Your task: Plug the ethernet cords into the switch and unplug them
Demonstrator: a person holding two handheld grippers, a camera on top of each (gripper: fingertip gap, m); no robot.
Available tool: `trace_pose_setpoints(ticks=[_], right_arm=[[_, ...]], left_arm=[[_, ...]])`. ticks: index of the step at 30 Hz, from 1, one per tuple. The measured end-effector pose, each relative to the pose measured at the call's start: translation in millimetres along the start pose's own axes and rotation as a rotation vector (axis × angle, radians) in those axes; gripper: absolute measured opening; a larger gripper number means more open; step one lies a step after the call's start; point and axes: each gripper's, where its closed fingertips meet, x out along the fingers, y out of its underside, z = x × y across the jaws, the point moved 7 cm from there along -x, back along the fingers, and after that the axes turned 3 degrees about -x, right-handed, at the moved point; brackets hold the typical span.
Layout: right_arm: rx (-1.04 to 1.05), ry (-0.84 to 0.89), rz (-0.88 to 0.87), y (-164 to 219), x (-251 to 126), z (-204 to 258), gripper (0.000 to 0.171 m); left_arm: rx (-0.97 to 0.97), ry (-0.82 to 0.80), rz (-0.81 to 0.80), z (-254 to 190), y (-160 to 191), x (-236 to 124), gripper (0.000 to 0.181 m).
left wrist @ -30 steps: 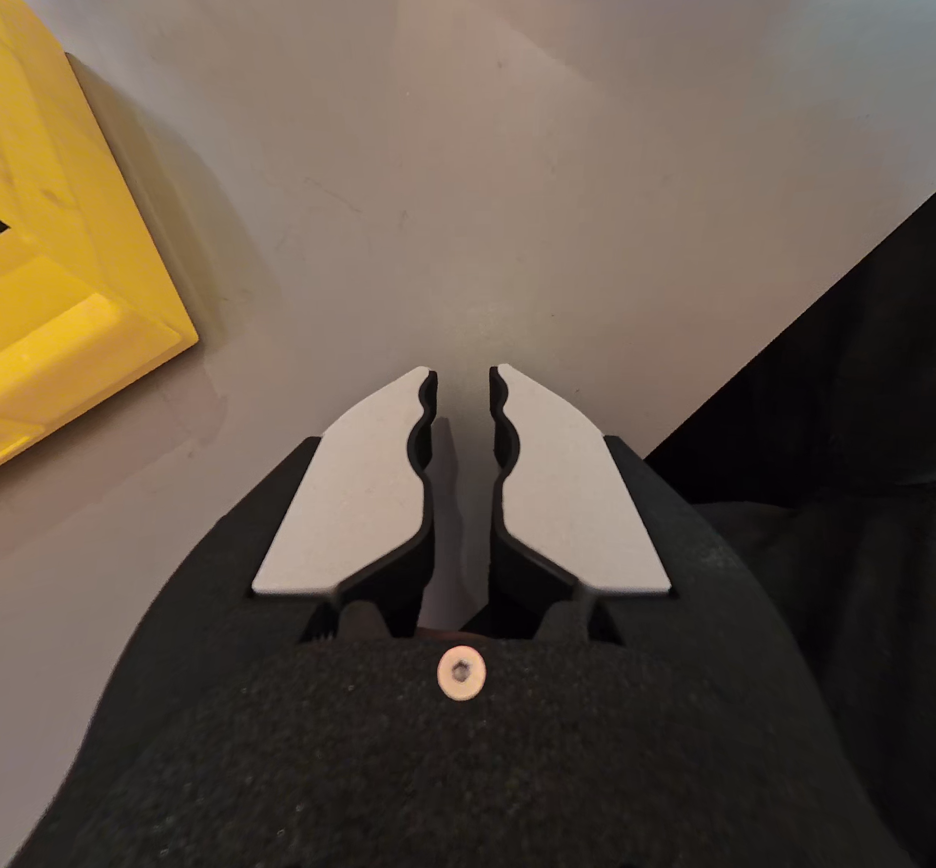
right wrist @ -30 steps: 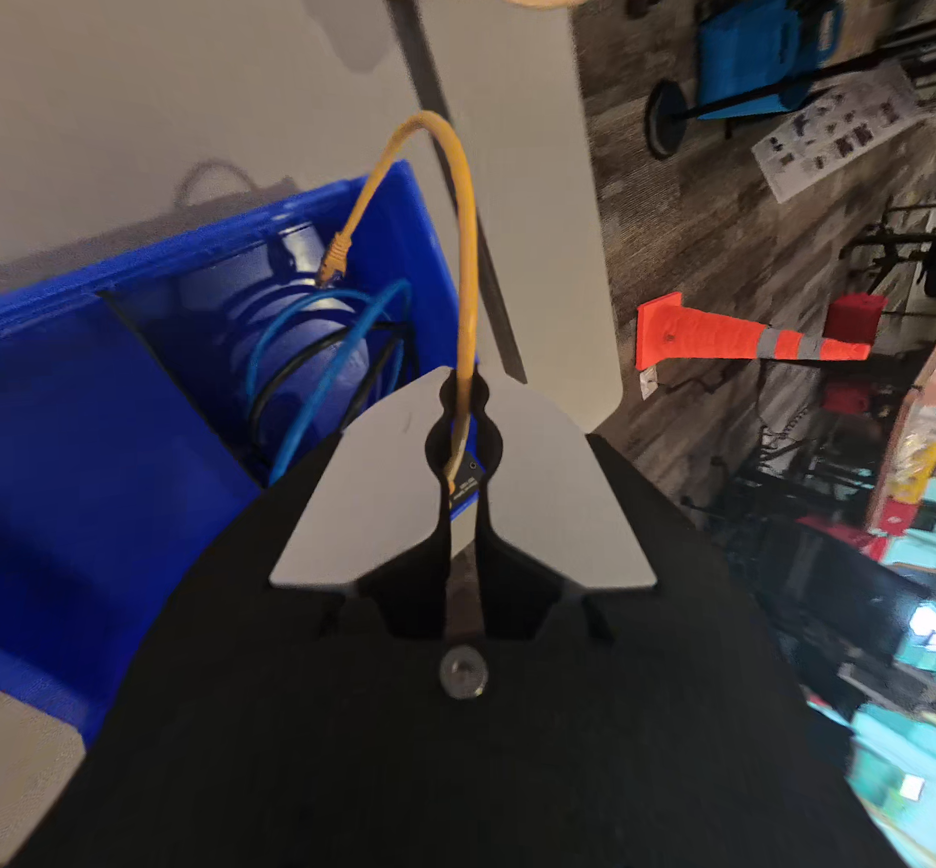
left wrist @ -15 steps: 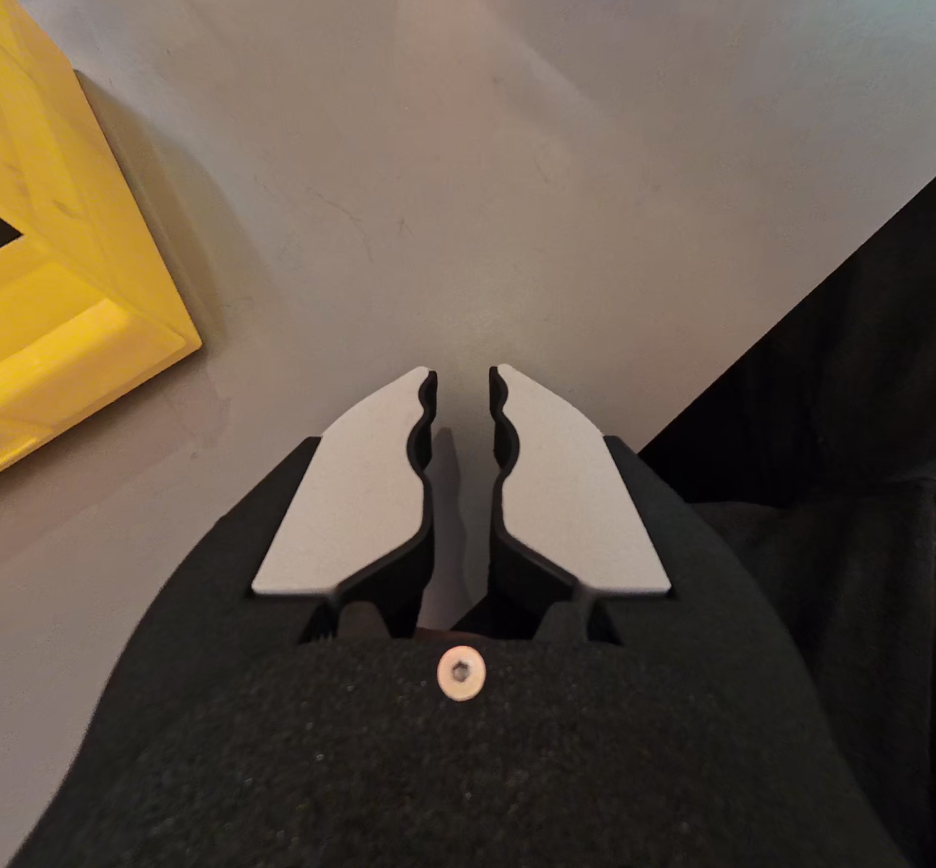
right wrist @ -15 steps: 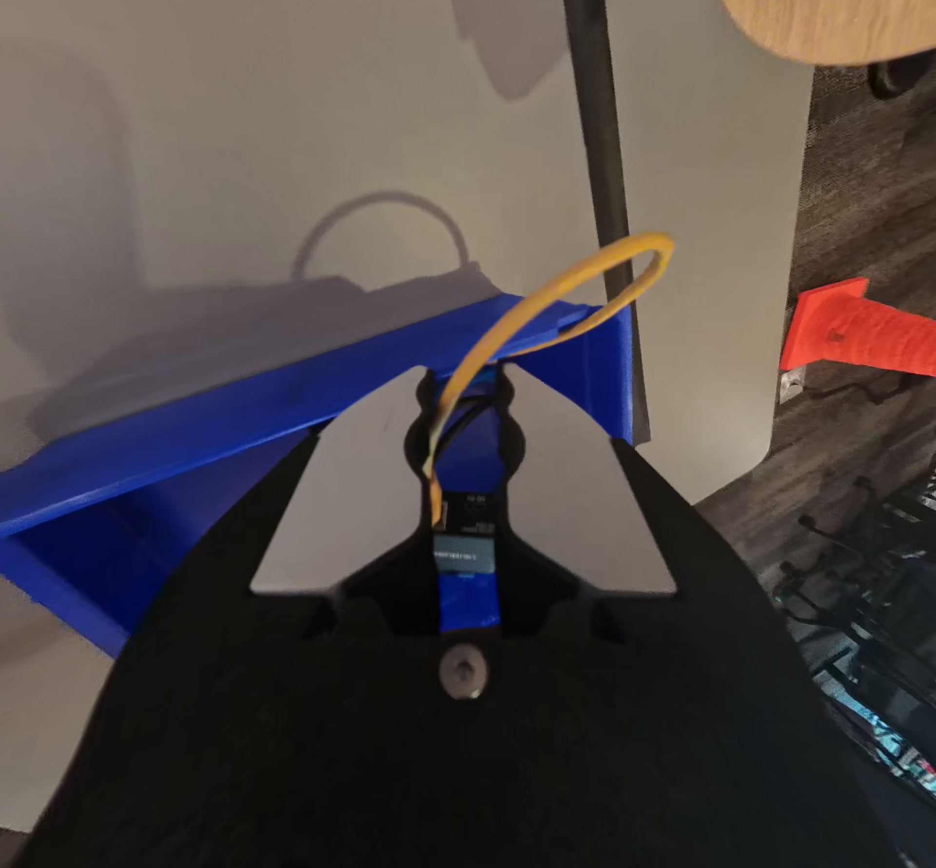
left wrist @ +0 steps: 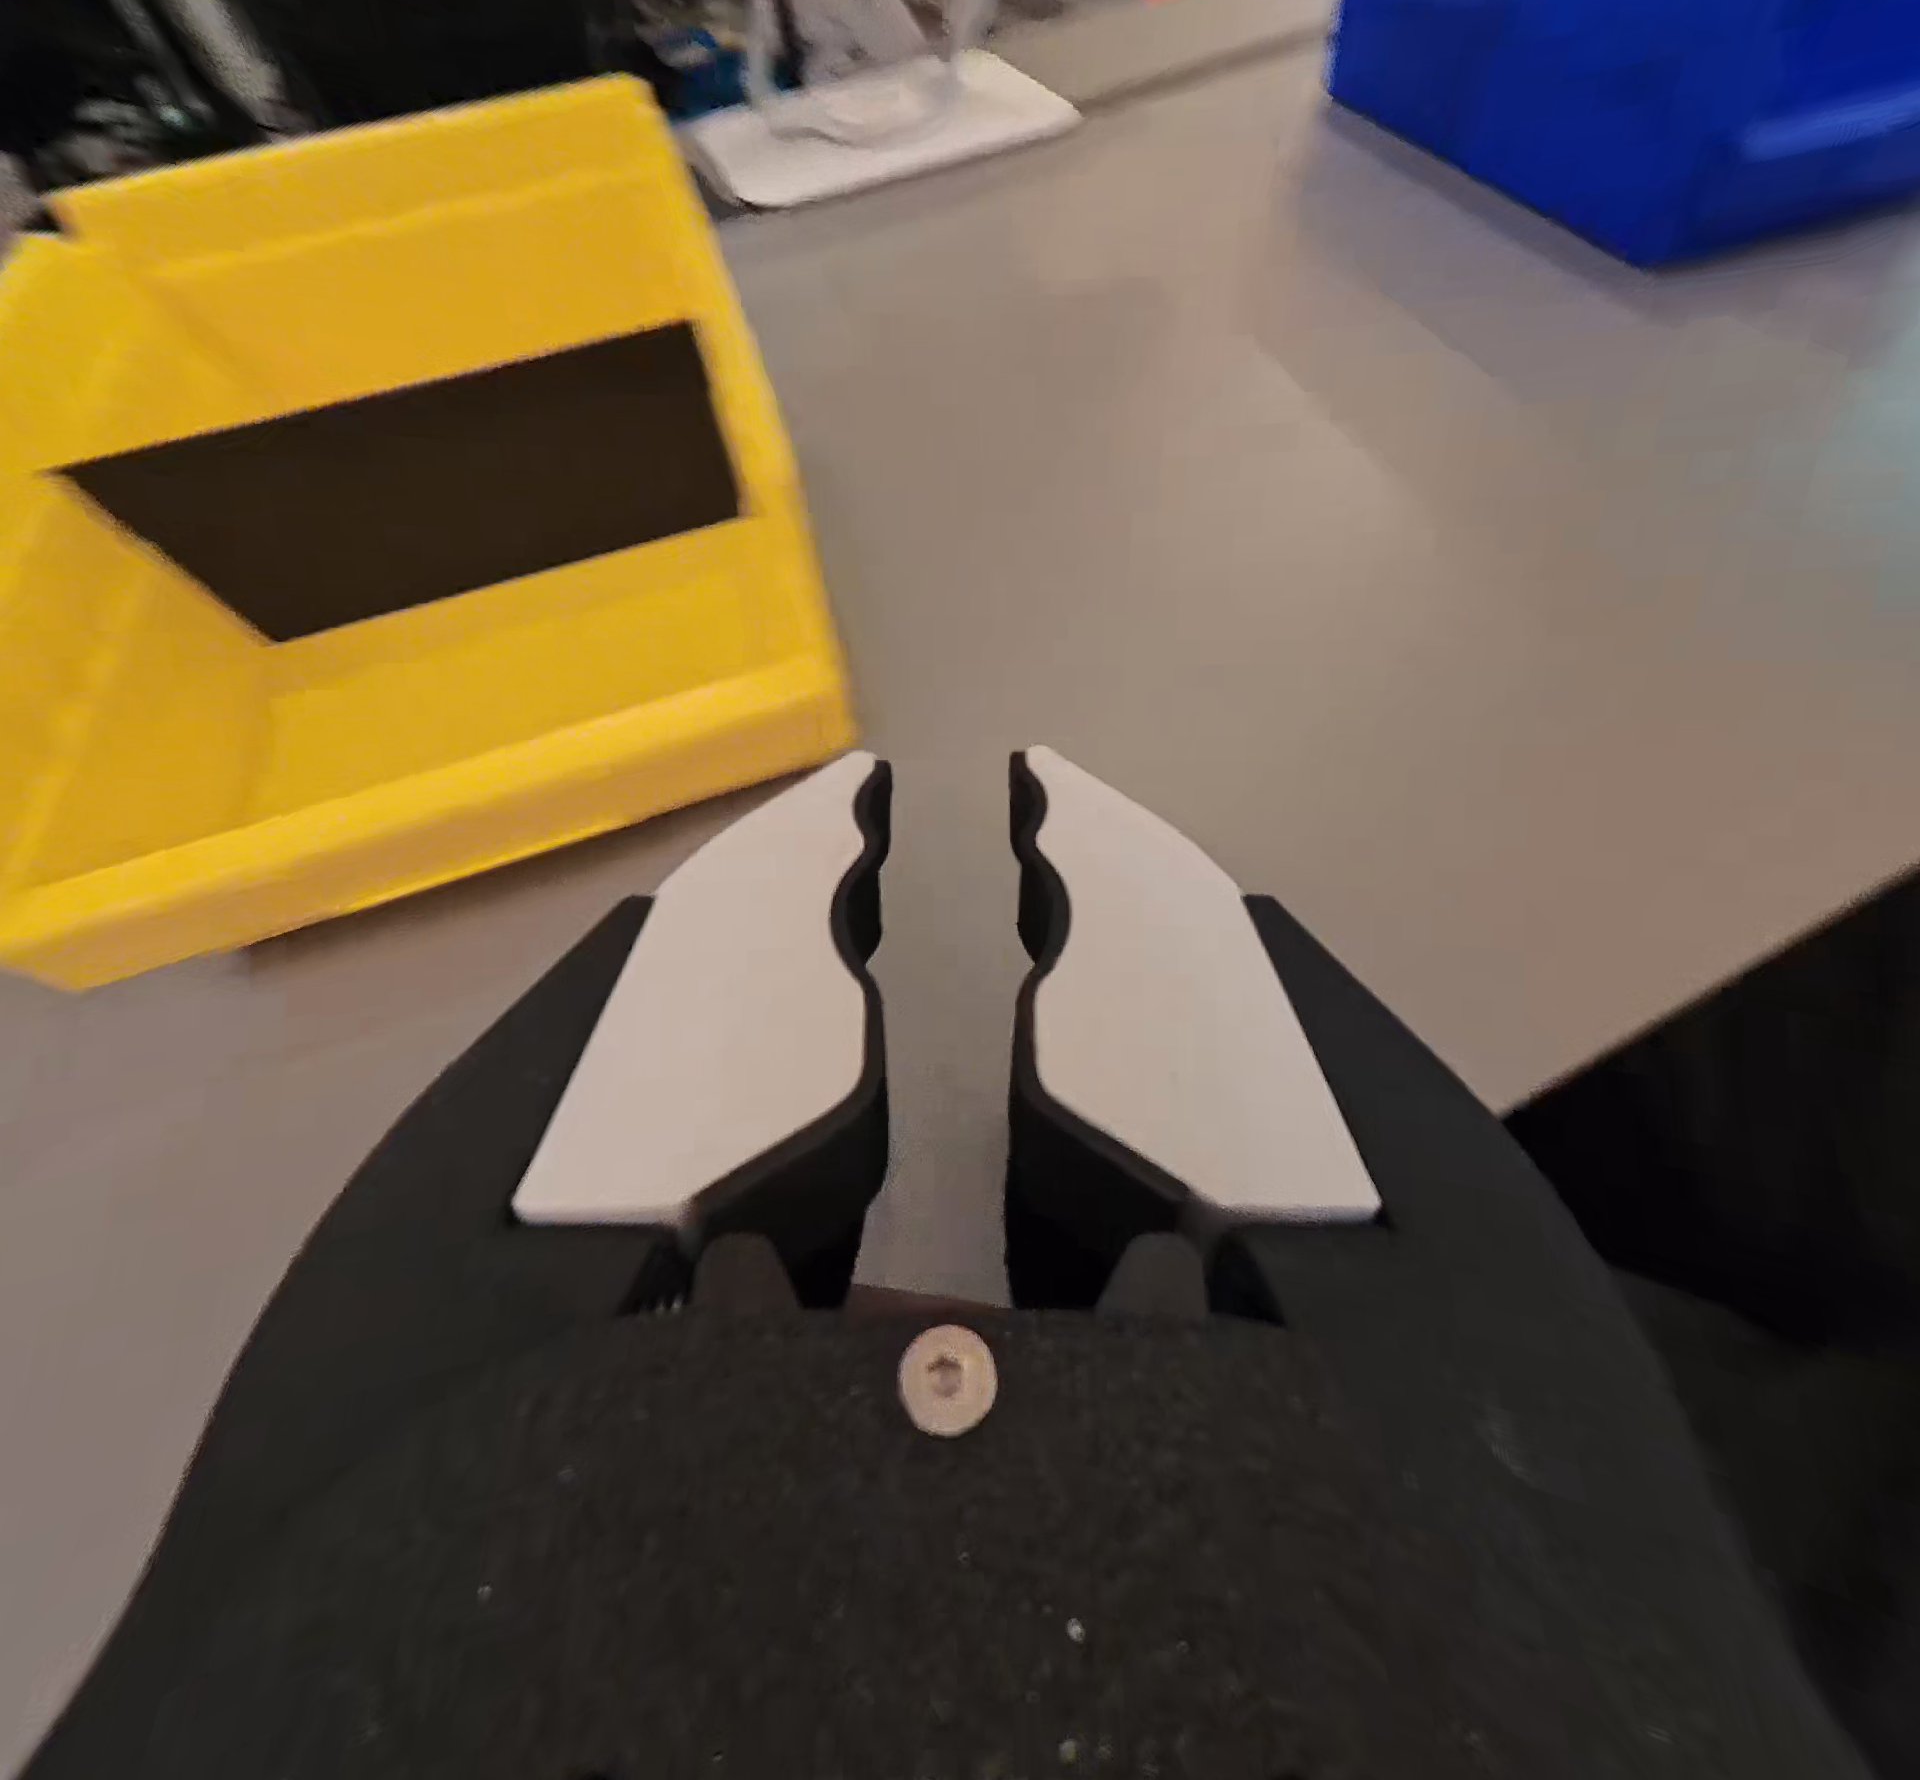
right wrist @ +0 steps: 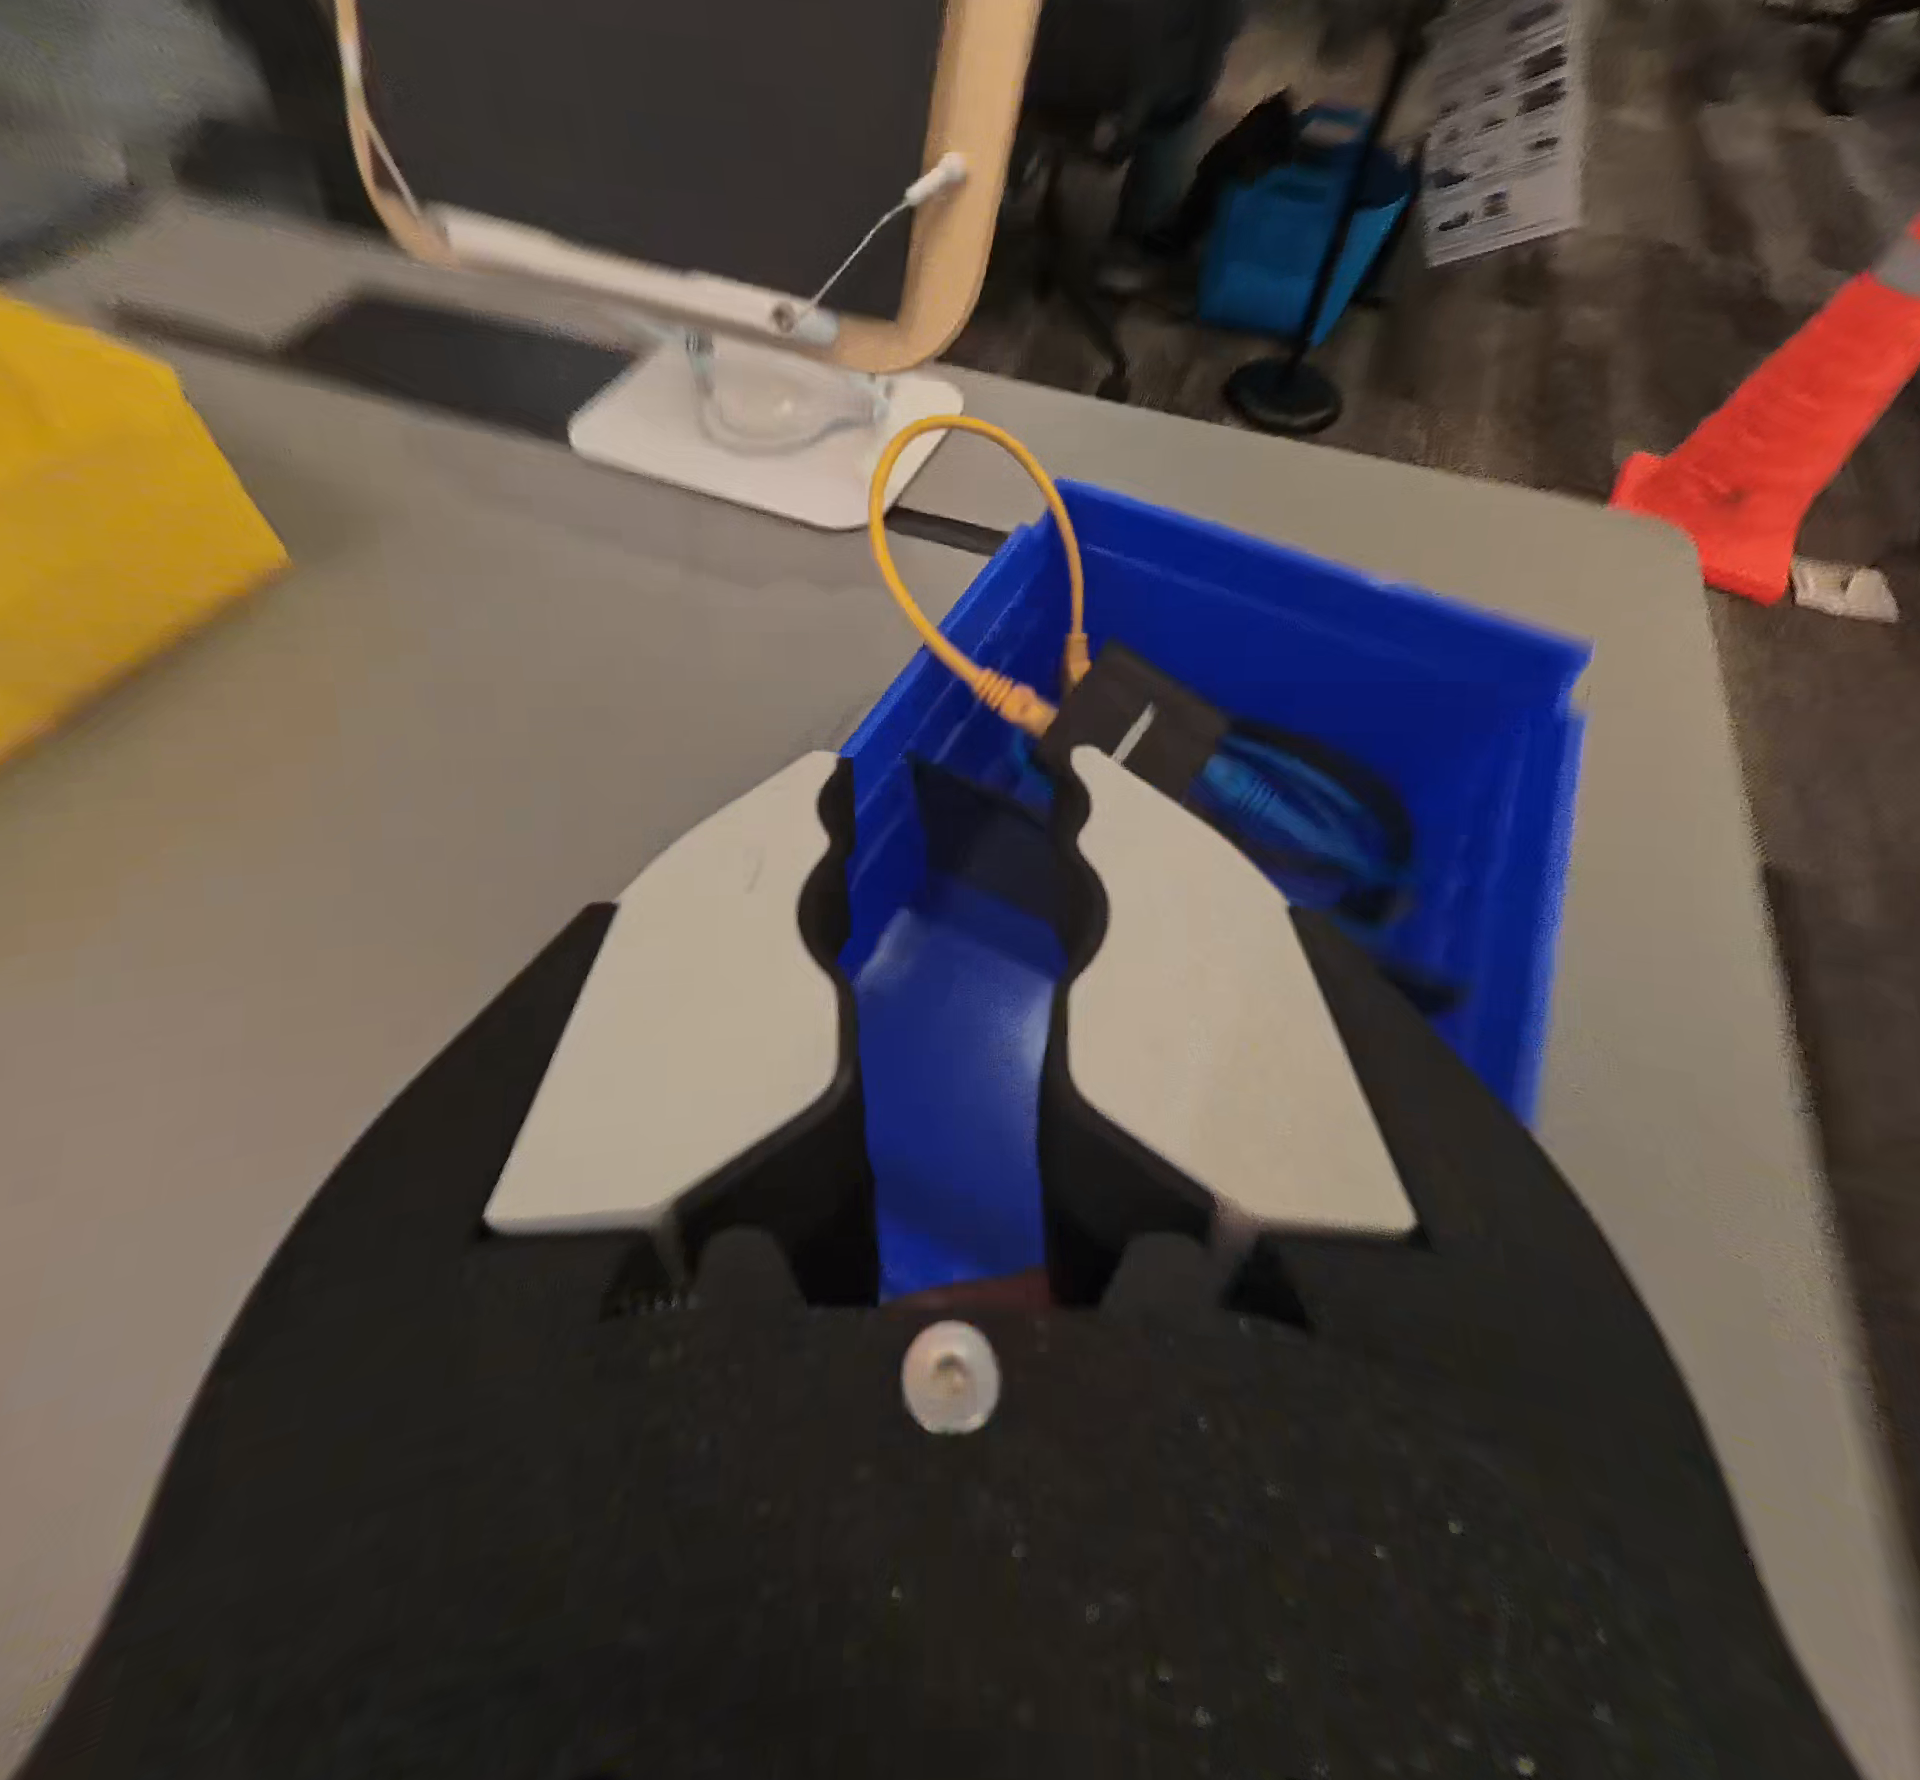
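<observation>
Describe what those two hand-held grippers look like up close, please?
Both look alike. The left hand-held gripper and the right hand-held gripper each have a broad, rough-textured black body that tapers forward, with a silver hex screw at its centre. Each carries two flat pale grey fingers edged in black, their inner edges wavy. No cables, markings, sleeves or the person's hands show.

On the bench (right wrist: 520, 691): one yellow bin (left wrist: 416, 504), one blue bin (right wrist: 1455, 712). Inside the blue bin: one yellow cord (right wrist: 914, 608), one black switch (right wrist: 1143, 717), one blue cord (right wrist: 1278, 795).
</observation>
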Motion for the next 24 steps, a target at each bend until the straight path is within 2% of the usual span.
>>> trace_pose_setpoints(ticks=[3,5,7,8,12,16,24], right_arm=[[0.185,0.141,-0.152,67.3,-30.4,29.0,0.026],[0.214,0.232,-0.166,107.2,-37.4,46.9,0.024],[0.192,0.271,-0.12,126.7,-34.3,60.7,0.028],[0.167,0.28,-0.089,130.7,-32.8,66.4,0.035],[0.082,0.387,-0.022,141.8,-28.5,69.1,0.034],[0.119,0.353,0.016,142.7,-27.5,69.9,0.045],[0.109,0.358,0.03,140.0,-16.7,63.7,0.047]], left_arm=[[-0.101,-0.073,-0.059,39.7,1.6,-11.5,0.03],[-0.147,-0.104,-0.071,57.1,3.7,-15.1,0.038],[-0.188,-0.092,-0.094,63.8,3.1,-16.5,0.038],[-0.202,-0.092,-0.103,65.4,2.6,-15.3,0.037],[-0.239,-0.089,-0.055,66.3,5.1,-1.8,0.036],[-0.242,-0.088,-0.017,60.8,8.9,4.0,0.035],[-0.203,-0.115,0.027,58.3,19.3,-3.4,0.035]])
